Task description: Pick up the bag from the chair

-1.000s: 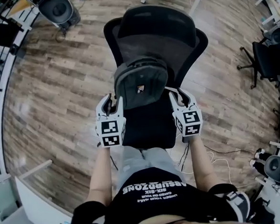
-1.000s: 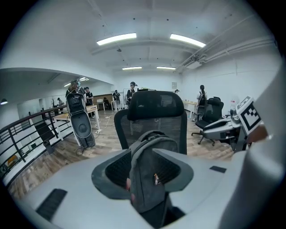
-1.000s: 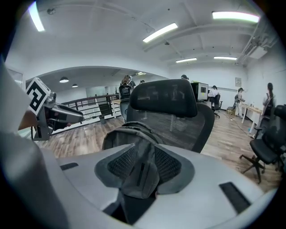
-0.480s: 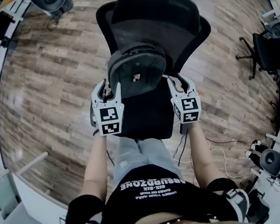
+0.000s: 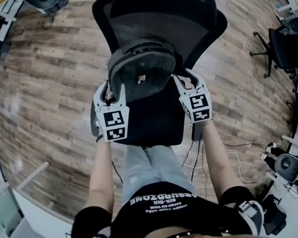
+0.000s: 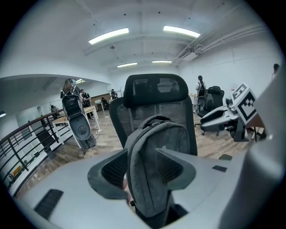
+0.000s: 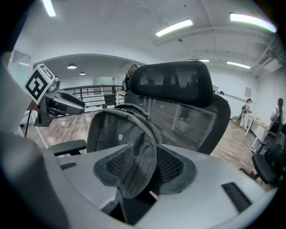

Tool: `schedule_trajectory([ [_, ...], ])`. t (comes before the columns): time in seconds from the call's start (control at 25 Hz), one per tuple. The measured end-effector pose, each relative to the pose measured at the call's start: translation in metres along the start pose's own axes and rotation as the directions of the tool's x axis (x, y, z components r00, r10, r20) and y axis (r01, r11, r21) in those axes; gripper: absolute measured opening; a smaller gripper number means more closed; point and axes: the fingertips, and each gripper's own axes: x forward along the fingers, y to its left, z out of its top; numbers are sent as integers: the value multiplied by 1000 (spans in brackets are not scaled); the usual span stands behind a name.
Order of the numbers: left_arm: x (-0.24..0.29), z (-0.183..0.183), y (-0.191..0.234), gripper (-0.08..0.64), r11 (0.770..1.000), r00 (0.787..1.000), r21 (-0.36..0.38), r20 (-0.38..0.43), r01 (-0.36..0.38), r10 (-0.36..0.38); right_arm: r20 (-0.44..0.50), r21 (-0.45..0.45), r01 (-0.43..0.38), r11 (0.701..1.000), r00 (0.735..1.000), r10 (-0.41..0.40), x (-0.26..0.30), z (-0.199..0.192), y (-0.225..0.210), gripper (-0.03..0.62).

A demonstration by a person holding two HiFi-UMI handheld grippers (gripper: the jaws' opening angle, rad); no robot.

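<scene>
The chair (image 5: 184, 34) (its headrest) runs off the top edge.

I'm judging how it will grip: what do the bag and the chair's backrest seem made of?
The bag looks like soft grey woven fabric, matte and slightly fuzzy, with stitched seams. The backrest looks like black mesh, see-through in the left gripper view, in a smooth, probably plastic, frame.

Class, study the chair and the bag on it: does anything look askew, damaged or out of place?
Nothing stands out. The grey bag stands upright on the seat of the chair, resting against the mesh backrest, with no visible damage.
</scene>
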Motion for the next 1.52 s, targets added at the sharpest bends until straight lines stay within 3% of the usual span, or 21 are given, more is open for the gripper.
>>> schedule_trajectory([
  [0.28, 25, -7, 6, 184, 999, 1000, 37, 2, -10, 9, -30, -70, 3, 998, 1000, -5, 38, -11, -15, 170],
  [0.56, 44, -20, 4, 184, 999, 1000, 44, -20, 6, -5, -80, -62, -26, 998, 997, 21, 67, -36, -14, 172],
  [1.2, 70, -45, 4, 184, 999, 997, 47, -74, 18, -15, -149, -63, -9, 998, 989, 0, 106, -61, -23, 173],
  [1.4, 74, -46, 11, 171, 998, 999, 59, -30, -21, 23, -148, -83, 24, 996, 988, -36, 109, -65, -27, 102],
  [1.48, 76, -46, 20, 77, 997, 997, 29, 28, -67, 67, -135, -29, 26, 999, 990, -30, 109, -65, -27, 92],
  [1.52, 77, -47, 23, 77, 996, 995, 16, 54, -85, 84, -126, 1, 28, 1000, 992, -28, 109, -66, -26, 87],
])
